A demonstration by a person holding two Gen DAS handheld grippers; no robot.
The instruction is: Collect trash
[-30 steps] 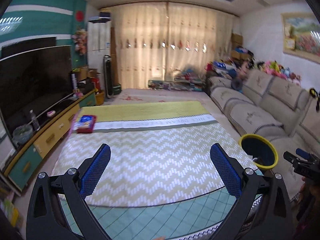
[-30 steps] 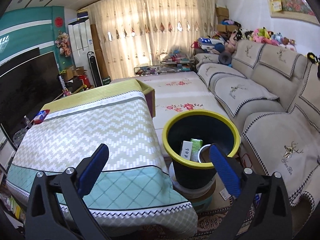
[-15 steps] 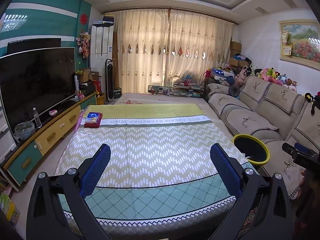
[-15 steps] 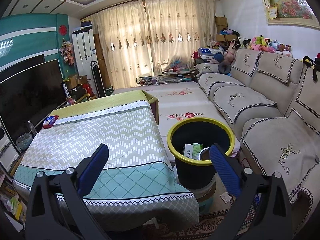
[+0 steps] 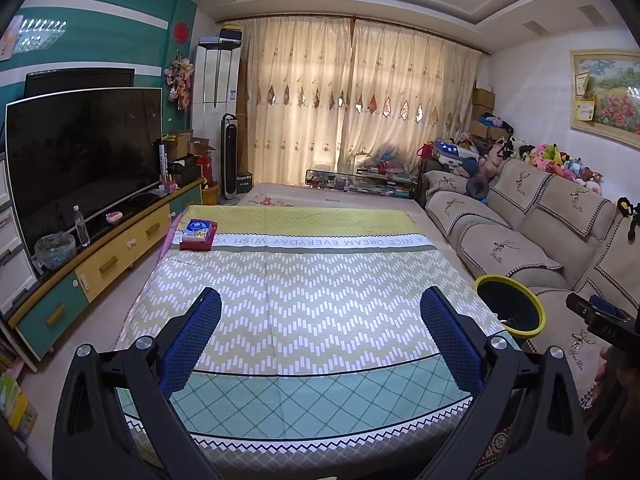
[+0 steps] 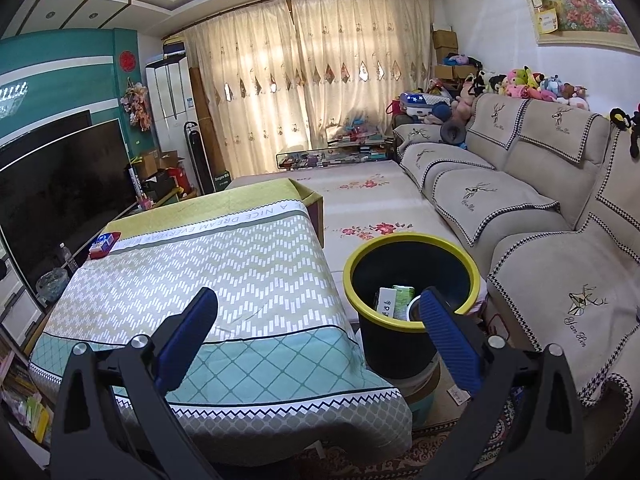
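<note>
A black bin with a yellow rim (image 6: pixel 412 280) stands between the covered table and the sofa; a white carton, a green carton and a cup lie inside it. The same bin (image 5: pixel 510 308) shows at the table's right side in the left wrist view. My right gripper (image 6: pixel 318 324) is open and empty, raised near the bin's front. My left gripper (image 5: pixel 320 328) is open and empty above the table's near end. A red and blue packet (image 5: pixel 198 234) lies at the table's far left corner, and the packet (image 6: pixel 105 244) also appears in the right wrist view.
A patterned cloth covers the low table (image 5: pixel 304 280). A beige sofa (image 6: pixel 540 208) runs along the right. A TV (image 5: pixel 80 160) sits on a long cabinet (image 5: pixel 112 256) at the left, with a water bottle (image 5: pixel 81 231). The other gripper and a hand (image 5: pixel 608 340) show at right.
Both grippers have pulled back and risen from the table and bin, so more of the room shows. Both stay open and empty.
</note>
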